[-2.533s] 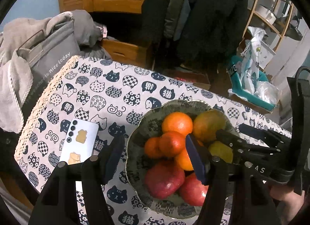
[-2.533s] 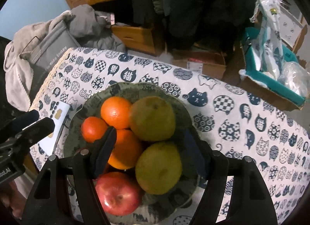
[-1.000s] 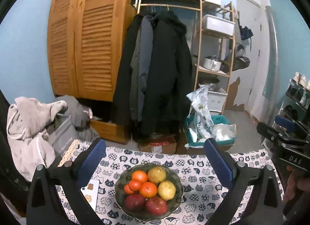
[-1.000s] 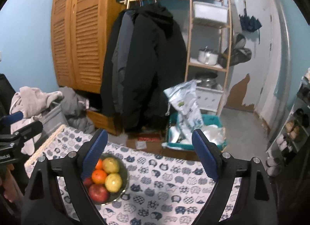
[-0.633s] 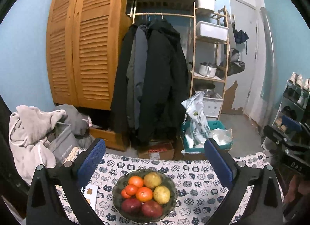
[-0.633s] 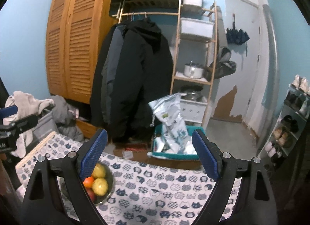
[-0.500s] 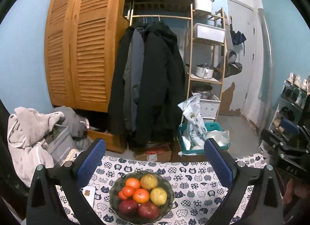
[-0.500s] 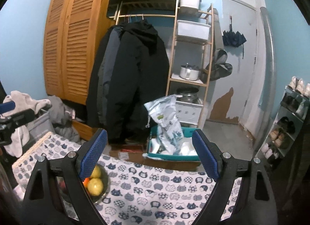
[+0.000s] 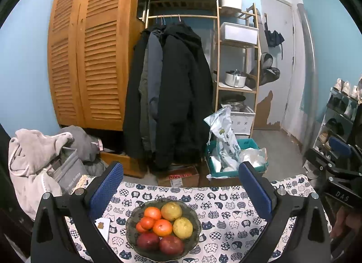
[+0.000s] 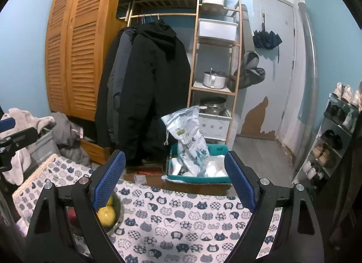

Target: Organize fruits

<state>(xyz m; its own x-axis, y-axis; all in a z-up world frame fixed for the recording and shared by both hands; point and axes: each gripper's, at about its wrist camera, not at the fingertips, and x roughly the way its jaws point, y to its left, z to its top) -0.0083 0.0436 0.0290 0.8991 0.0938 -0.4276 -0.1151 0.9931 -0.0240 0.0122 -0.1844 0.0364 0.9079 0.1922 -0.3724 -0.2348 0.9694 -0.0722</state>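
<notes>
A dark glass bowl [image 9: 194, 214] sits on the cat-print tablecloth [image 9: 226, 213], filled with oranges [image 9: 162, 227], two yellow-green pears [image 9: 182, 227] and two red apples [image 9: 171, 245]. My left gripper [image 9: 180, 189] hangs well back from and above the bowl, open, nothing between its blue pads [image 9: 106, 189]. In the right wrist view my right gripper [image 10: 174, 181] is open and empty too; the bowl [image 10: 117, 213] shows at lower left, half hidden behind the left finger, with one pear [image 10: 106, 215] visible. Each gripper appears at the edge of the other's view.
A white phone with stickers [image 9: 101, 225] lies left of the bowl. Beyond the table stand a louvred wooden wardrobe [image 9: 90, 59], hanging dark coats [image 9: 172, 95], a shelf rack with pots [image 10: 215, 77], a teal crate with bags [image 10: 194, 163], and a laundry pile [image 9: 40, 156].
Both grippers have drawn far back and up from the bowl, which was close under them. Over the last second the bowl slid further down and left in the right wrist view.
</notes>
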